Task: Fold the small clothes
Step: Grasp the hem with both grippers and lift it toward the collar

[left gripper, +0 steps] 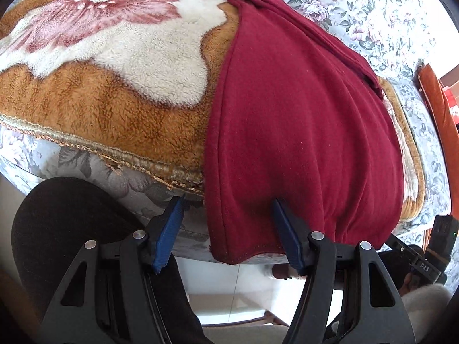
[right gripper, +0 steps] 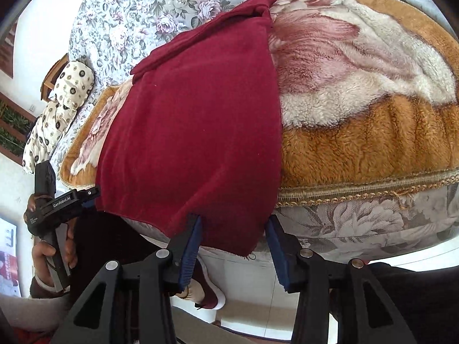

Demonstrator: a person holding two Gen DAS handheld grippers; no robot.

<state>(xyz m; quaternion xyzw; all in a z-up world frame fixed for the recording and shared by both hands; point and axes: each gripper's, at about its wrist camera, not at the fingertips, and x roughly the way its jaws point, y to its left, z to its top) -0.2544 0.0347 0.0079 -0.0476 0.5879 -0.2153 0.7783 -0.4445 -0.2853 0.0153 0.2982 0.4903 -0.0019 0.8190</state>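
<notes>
Bed [left gripper: 387, 14] with fleece blanket [left gripper: 100, 109], red garment hanging over the near edge.

Largest first: the floral-sheeted bed carries the brown flowered blanket, and on that lies the dark red garment [left gripper: 301, 120], already narrowed lengthwise, its hem draping off the bed's edge. Both claws sit at that hem, wide apart, gripping nothing: the left claw [left gripper: 229, 235] straddles the hem's left corner, the right claw [right gripper: 232, 243] brackets the right corner [right gripper: 246, 246]. Judging by this, the step is taking the hem corners; next, each claw must close on its corner, then carry the hem up toward the far end.
</notes>
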